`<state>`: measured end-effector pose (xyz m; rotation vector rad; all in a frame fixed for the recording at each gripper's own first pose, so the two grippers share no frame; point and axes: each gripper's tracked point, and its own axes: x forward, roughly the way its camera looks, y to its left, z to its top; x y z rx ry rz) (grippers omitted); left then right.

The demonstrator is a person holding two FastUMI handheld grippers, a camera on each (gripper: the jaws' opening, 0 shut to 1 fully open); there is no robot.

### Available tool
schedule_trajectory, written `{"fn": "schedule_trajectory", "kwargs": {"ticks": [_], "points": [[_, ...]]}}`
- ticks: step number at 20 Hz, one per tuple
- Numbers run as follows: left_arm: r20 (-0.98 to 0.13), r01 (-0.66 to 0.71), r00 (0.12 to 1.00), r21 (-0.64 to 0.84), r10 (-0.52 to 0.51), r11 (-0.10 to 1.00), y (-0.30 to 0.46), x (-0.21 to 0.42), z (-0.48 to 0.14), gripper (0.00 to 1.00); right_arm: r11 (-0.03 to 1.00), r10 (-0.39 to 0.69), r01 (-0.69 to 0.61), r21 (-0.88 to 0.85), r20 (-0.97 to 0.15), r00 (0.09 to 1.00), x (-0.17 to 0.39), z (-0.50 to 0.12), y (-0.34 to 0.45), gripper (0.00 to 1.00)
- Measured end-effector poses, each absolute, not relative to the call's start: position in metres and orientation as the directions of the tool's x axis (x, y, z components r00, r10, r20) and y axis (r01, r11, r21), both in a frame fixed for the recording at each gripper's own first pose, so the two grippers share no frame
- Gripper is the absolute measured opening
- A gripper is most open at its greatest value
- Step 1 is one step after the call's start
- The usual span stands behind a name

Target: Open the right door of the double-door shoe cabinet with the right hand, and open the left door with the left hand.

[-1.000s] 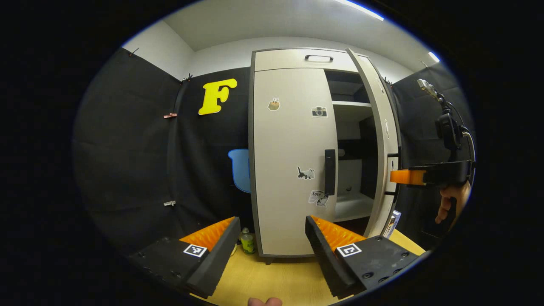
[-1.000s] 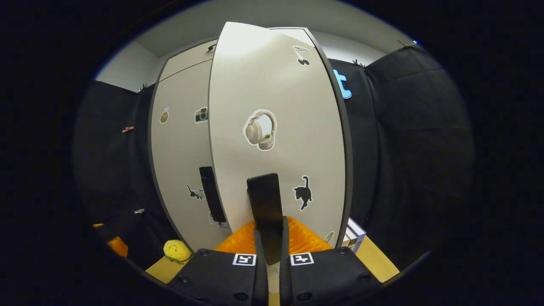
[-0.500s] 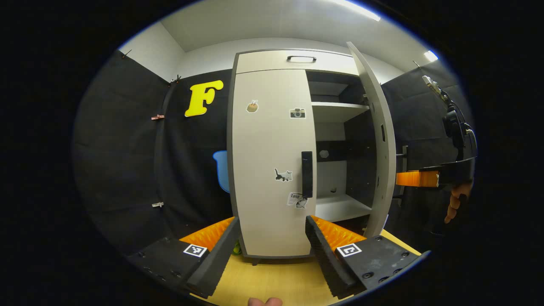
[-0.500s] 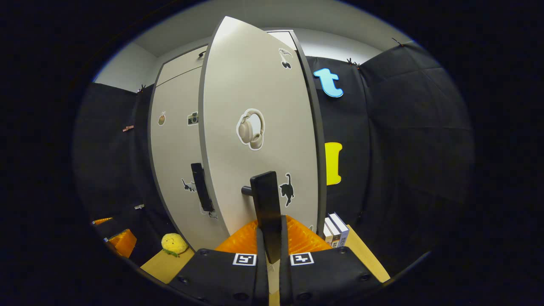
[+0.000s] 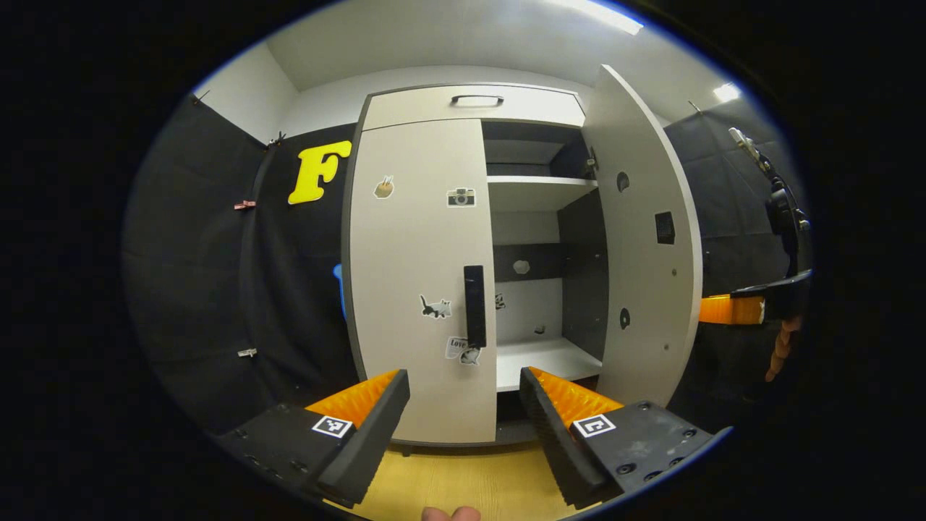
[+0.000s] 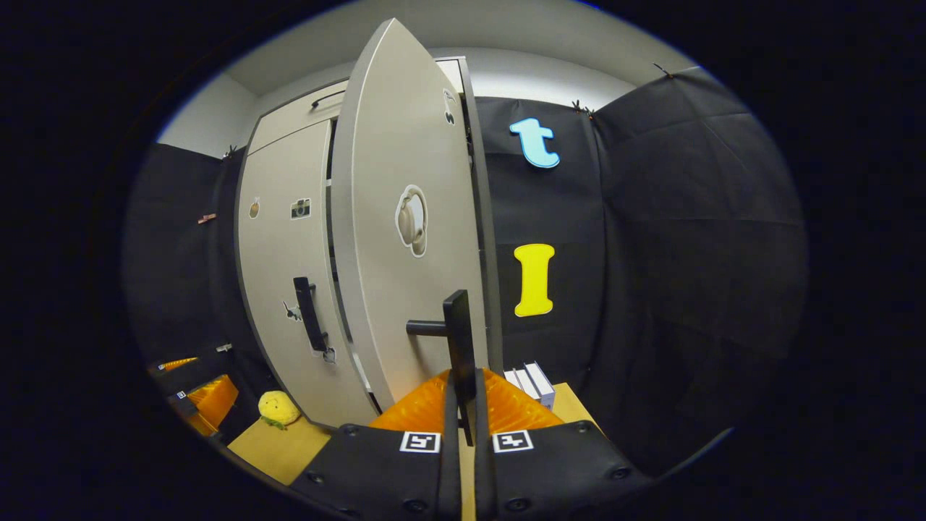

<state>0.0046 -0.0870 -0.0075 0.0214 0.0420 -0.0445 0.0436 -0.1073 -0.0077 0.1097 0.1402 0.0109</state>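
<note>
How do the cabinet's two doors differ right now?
The right door is swung wide open, baring the shelves; the left door sits shut. The right gripper is clamped on the right door's handle; the left gripper is open, short of the left door's handle. Both are pale with black handles.

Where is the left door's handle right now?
In the left gripper view the black handle stands upright on the closed left door's right edge, beside the cat sticker, ahead of the open left gripper.

L tool (image 5: 463, 405) agape; R tool (image 6: 463, 405) clamped tight.
</note>
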Motion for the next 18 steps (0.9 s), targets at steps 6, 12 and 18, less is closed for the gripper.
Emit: {"fn": "schedule_trajectory", "kwargs": {"ticks": [6,12,18], "points": [[-0.028,0.051,0.998,0.028,-0.05,0.998,-0.12,0.023,0.002,0.95,0.994,0.017,-0.001,0.108,-0.151,0.988,0.054,-0.008,-0.152,0.1],[-0.011,0.041,0.999,0.008,-0.041,0.999,-0.139,0.044,0.011,0.94,0.988,0.078,-0.056,0.142,-0.158,0.984,0.055,-0.01,-0.156,0.07],[-0.023,0.036,0.999,0.031,-0.035,0.999,-0.142,0.067,0.009,0.94,0.987,0.088,-0.062,0.147,-0.174,0.981,0.051,-0.015,-0.157,0.07]]}}
